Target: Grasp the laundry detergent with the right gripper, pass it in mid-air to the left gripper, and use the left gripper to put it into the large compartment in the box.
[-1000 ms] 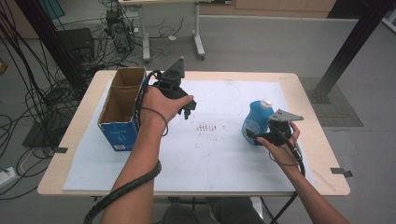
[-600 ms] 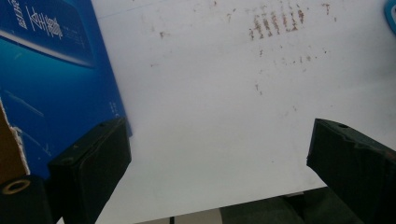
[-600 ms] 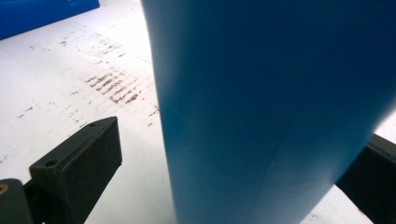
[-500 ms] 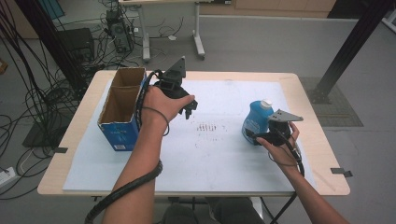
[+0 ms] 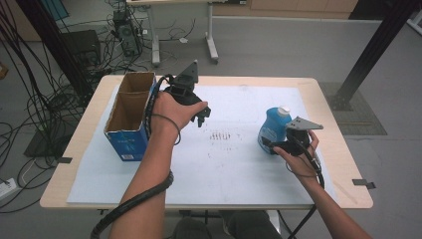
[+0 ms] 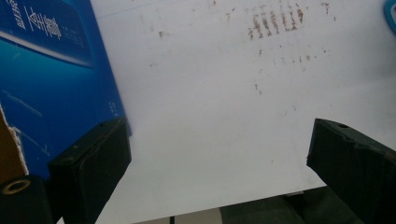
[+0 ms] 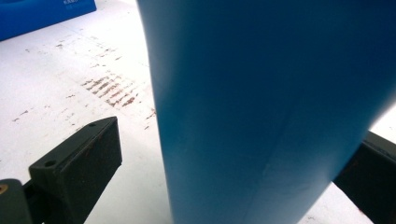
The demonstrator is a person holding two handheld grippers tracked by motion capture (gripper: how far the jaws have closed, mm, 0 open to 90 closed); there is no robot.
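Desk [image 5: 328,94]: wooden, white sheet on top.
Cardboard box [image 5: 130,115]: blue-sided, open-topped, far left on the sheet.
Blue bottle [image 5: 272,127]: white-capped, upright, right of centre.
Left tool [image 5: 201,117]: jaws spread, beside the box.
Right tool [image 5: 268,146]: jaws spread around the bottle's base; contact unclear.

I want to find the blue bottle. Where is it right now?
In the high view the blue bottle stands upright on the right side of the white mat, just in front of the right gripper, whose open jaws sit on either side of it.
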